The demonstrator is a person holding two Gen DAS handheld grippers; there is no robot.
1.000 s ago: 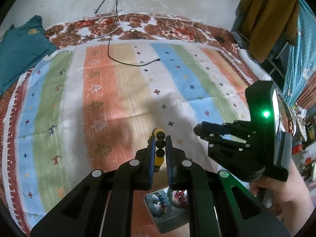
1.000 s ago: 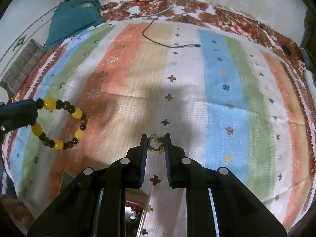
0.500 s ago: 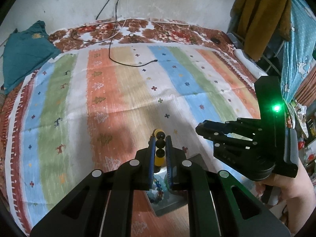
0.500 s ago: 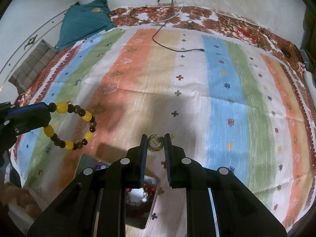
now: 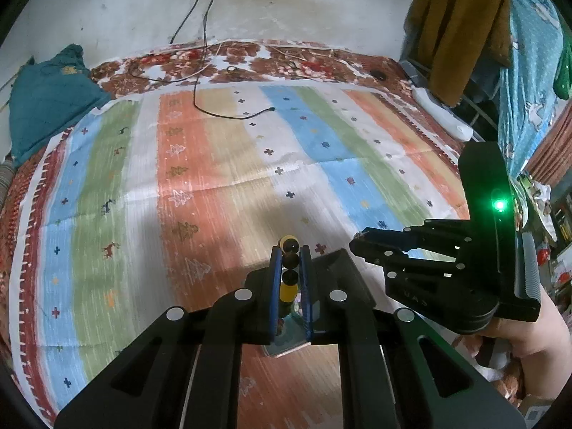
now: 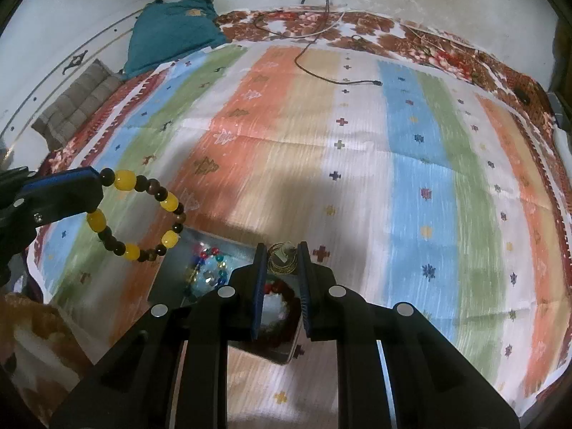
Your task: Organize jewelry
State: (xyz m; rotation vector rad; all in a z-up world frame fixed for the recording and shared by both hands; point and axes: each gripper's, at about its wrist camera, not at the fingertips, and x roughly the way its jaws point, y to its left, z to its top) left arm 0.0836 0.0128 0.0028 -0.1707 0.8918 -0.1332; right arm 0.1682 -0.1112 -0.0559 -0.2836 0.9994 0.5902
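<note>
My left gripper (image 5: 289, 250) is shut on a bracelet of yellow and dark beads (image 5: 289, 273); in the right wrist view the bracelet (image 6: 139, 214) hangs as a loop from the left gripper's fingers (image 6: 68, 193). My right gripper (image 6: 282, 250) is shut on a small bundle of thin gold rings (image 6: 282, 261); it also shows in the left wrist view (image 5: 357, 245). A metal jewelry tray (image 6: 171, 271) lies on the striped cloth below both grippers, holding coloured bead strings (image 6: 207, 268) and a dark red bead bracelet (image 6: 279, 307). Both grippers hover above it.
A striped cloth (image 6: 357, 164) covers the bed. A black cable (image 6: 321, 75) lies at the far middle. A teal pillow (image 6: 171, 32) sits at the far left. Clothes (image 5: 461, 25) hang at the far right in the left wrist view.
Both grippers have pulled back and risen with their loads. The metal tray has come into fuller view under the right gripper. Both grips are unchanged.
</note>
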